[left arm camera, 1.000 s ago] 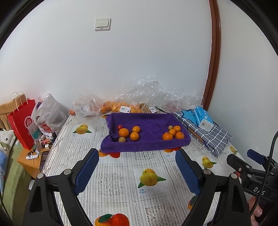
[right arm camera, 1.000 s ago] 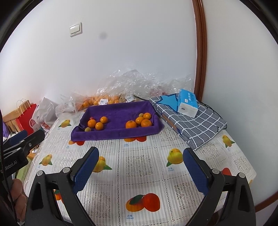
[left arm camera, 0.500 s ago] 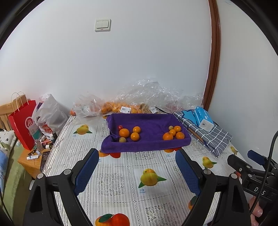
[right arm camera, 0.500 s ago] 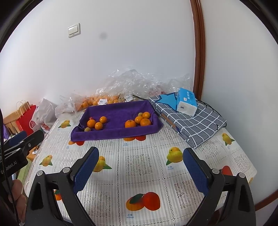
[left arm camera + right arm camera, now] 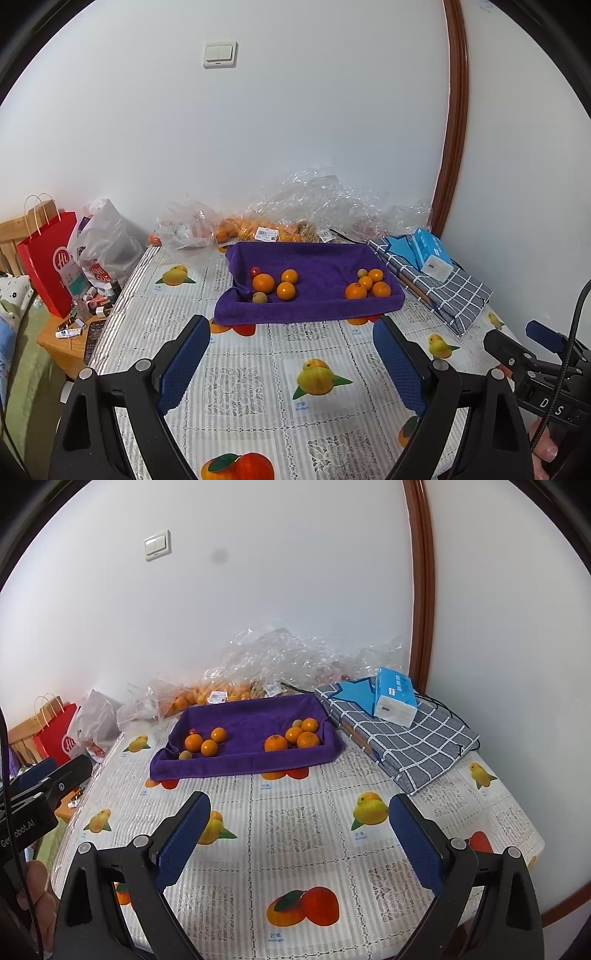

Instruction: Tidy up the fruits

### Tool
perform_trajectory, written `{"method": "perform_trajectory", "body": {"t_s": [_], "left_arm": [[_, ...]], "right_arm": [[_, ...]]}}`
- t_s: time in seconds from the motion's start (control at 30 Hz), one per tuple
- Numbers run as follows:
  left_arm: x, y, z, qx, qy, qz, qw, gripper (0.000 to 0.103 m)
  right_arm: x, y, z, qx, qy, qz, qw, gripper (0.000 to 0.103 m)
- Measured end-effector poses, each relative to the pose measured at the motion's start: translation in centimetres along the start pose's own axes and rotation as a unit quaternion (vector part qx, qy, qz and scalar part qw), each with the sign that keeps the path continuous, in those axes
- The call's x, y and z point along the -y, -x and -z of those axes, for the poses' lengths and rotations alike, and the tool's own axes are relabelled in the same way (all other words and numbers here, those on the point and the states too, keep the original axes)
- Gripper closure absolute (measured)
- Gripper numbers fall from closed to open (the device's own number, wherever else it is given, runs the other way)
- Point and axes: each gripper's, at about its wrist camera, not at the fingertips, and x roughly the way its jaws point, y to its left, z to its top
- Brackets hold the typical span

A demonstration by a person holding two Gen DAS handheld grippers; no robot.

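Note:
A purple cloth-lined tray [image 5: 314,306] [image 5: 236,764] sits at the far side of the table. In it, a left cluster holds oranges [image 5: 263,283] [image 5: 194,742], a small red fruit [image 5: 255,272] and a small greenish fruit [image 5: 259,297] [image 5: 185,755]. A right cluster holds several oranges [image 5: 355,291] [image 5: 275,743] and a small greenish fruit [image 5: 362,273] [image 5: 296,723]. My left gripper [image 5: 291,365] is open and empty, well short of the tray. My right gripper [image 5: 299,842] is open and empty, also short of the tray.
Clear plastic bags of oranges [image 5: 251,230] [image 5: 207,696] lie behind the tray against the wall. A checked cloth [image 5: 443,291] [image 5: 406,738] with a blue tissue pack [image 5: 430,251] [image 5: 395,696] lies to the right. A red paper bag [image 5: 48,258] stands off the left edge.
Both grippers have drifted back very slightly; the tray looks a little farther away in the right wrist view. Nothing was grasped or released.

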Motion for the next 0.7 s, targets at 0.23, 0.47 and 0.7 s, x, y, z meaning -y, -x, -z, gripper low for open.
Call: {"method": "perform_trajectory", "body": {"t_s": [0.23, 0.47, 0.7], "left_arm": [[-0.03, 0.06, -0.02, 0.001, -0.002, -0.003, 1.0, 0.013], [0.01, 0.03, -0.09, 0.001, -0.001, -0.001, 1.0, 0.013], [-0.06, -0.07, -0.12, 0.002, 0.0, -0.003, 1.0, 0.013]], "right_arm": [[0.04, 0.08, 0.05, 0.001, -0.002, -0.001, 1.0, 0.007], [-0.02, 0.08, 0.06, 0.001, -0.003, -0.001, 1.0, 0.007], [0.1, -0.18, 0.02, -0.002, -0.002, -0.004, 1.0, 0.007]]}}
